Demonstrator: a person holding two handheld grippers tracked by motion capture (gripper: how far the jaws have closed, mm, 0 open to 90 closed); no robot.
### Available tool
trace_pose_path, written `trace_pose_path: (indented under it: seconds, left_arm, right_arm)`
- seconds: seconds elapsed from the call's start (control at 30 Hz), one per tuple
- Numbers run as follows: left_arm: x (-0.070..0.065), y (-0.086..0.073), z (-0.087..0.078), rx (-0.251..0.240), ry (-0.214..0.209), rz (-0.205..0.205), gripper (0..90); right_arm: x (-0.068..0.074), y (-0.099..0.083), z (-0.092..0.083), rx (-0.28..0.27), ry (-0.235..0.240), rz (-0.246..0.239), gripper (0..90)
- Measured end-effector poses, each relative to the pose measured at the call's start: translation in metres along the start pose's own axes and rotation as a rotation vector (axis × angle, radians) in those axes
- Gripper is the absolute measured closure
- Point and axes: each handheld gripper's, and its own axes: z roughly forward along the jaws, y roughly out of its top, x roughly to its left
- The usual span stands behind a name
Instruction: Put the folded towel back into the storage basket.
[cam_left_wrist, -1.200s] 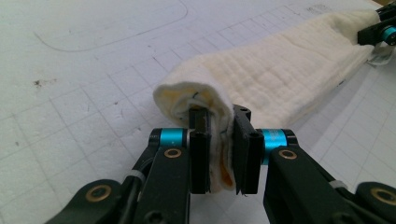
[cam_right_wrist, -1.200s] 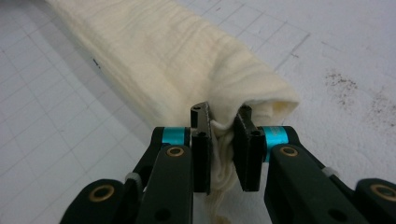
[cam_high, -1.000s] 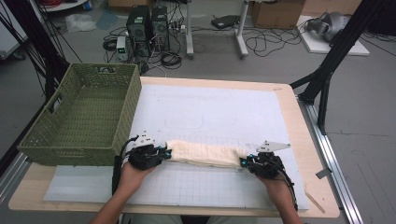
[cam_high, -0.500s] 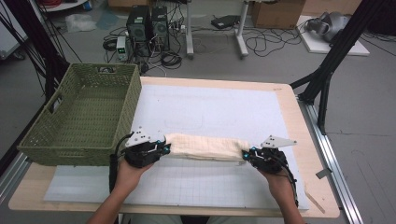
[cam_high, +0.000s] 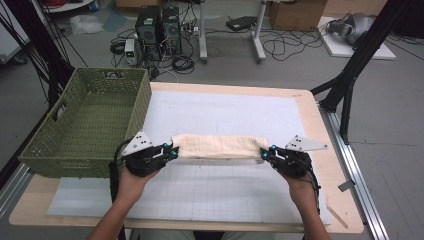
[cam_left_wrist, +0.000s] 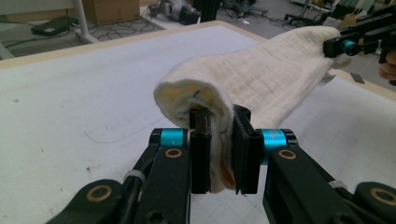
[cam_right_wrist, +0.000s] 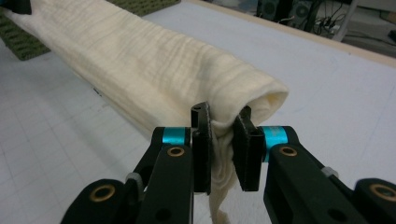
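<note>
A cream folded towel (cam_high: 220, 146) hangs stretched between my two grippers, lifted a little above the white mat (cam_high: 220, 115). My left gripper (cam_high: 172, 153) is shut on the towel's left end; in the left gripper view the cloth (cam_left_wrist: 261, 74) is bunched between the black jaws of that gripper (cam_left_wrist: 219, 149). My right gripper (cam_high: 264, 154) is shut on the right end, and in the right gripper view the towel (cam_right_wrist: 140, 60) runs away to the upper left from this gripper (cam_right_wrist: 222, 149), with a loose corner hanging below the jaws.
A green woven basket (cam_high: 87, 120) stands open at the left edge of the wooden table (cam_high: 320, 130). Black frame legs (cam_high: 350, 75) rise beyond the table's right corner. Cables and computer boxes lie on the floor behind.
Both grippers have risen together, lifting the towel off the mat. Each one's hold on its end of the towel is unchanged.
</note>
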Motion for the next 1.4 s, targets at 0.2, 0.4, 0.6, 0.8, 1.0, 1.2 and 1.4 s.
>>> trace_pose_path:
  seconds: [0.2,0.4,0.6,0.8,1.0,1.2,1.4]
  left_arm:
    - [0.001,0.016,-0.013,-0.051,0.021,0.005,79.1]
    - [0.004,0.027,-0.029,-0.071,0.047,0.024,79.2]
    - [0.01,0.033,-0.045,-0.092,0.076,0.022,79.2]
    - [0.017,0.036,-0.06,-0.101,0.1,0.025,79.2]
    - [0.024,0.038,-0.072,-0.121,0.126,0.018,79.2]
    - [0.031,0.037,-0.085,-0.137,0.156,0.014,79.2]
    - [0.038,0.038,-0.1,-0.158,0.193,0.011,79.3]
  right_arm:
    - [-0.004,0.02,0.006,-0.06,0.007,-0.016,79.6]
    - [-0.006,0.044,0.017,-0.112,0.019,-0.033,79.8]
    - [-0.001,0.066,0.029,-0.13,0.037,-0.064,79.8]
    - [0.004,0.082,0.04,-0.156,0.058,-0.082,79.8]
    - [0.01,0.094,0.052,-0.168,0.081,-0.083,79.8]
    - [0.016,0.109,0.069,-0.175,0.097,-0.091,79.8]
    - [0.023,0.135,0.091,-0.178,0.108,-0.113,79.9]
